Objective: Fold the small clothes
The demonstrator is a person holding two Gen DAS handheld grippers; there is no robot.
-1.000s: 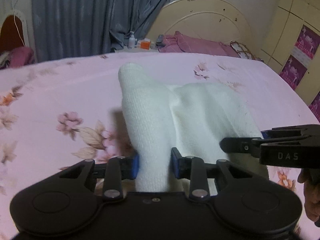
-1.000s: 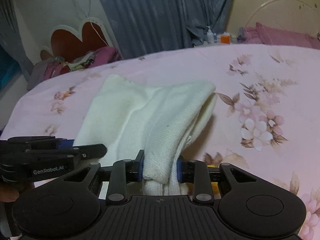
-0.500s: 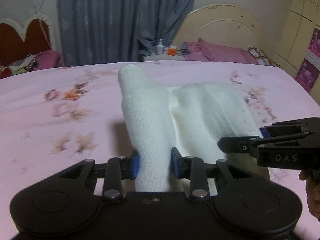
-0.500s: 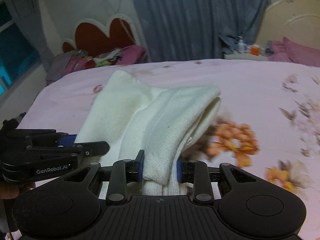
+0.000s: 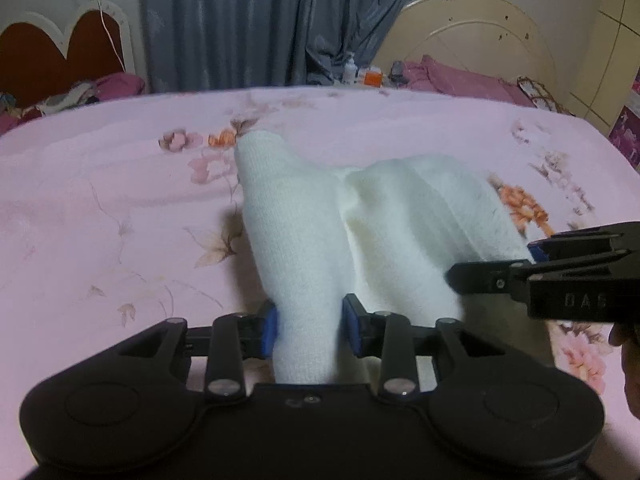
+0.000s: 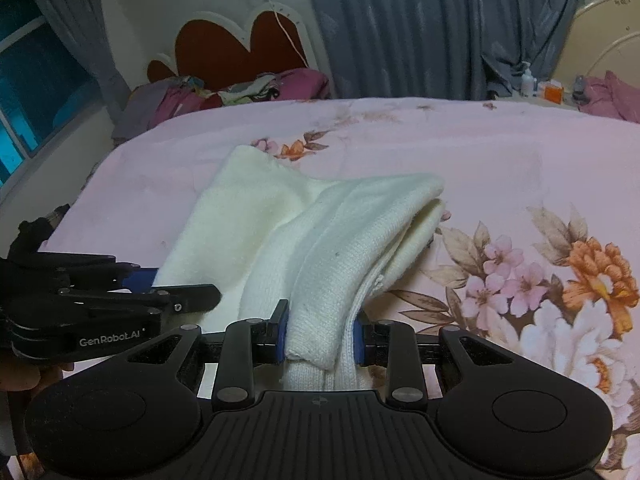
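Note:
A small white knit garment [image 5: 360, 232] hangs between both grippers above the pink floral bedsheet [image 5: 100, 220]. My left gripper [image 5: 308, 328] is shut on its left edge, a bunched strip of knit running up between the blue pads. My right gripper [image 6: 320, 338] is shut on the other edge of the same garment [image 6: 320, 240], which lies doubled over with its fold pointing away. Each gripper shows from the side in the other's view: the right one [image 5: 532, 272] at the right, the left one [image 6: 132, 292] at the left.
The bed's far edge meets a grey-blue curtain [image 5: 260, 20]. A red heart-shaped headboard [image 6: 240, 48] with a pile of clothes [image 6: 224, 92] stands at the left. A cream headboard [image 5: 472, 40], bottles [image 5: 352, 72] and purple bedding [image 5: 452, 80] lie at the back right.
Both grippers have carried the garment to the left across the bed, keeping their hold. The garment's shape is much the same.

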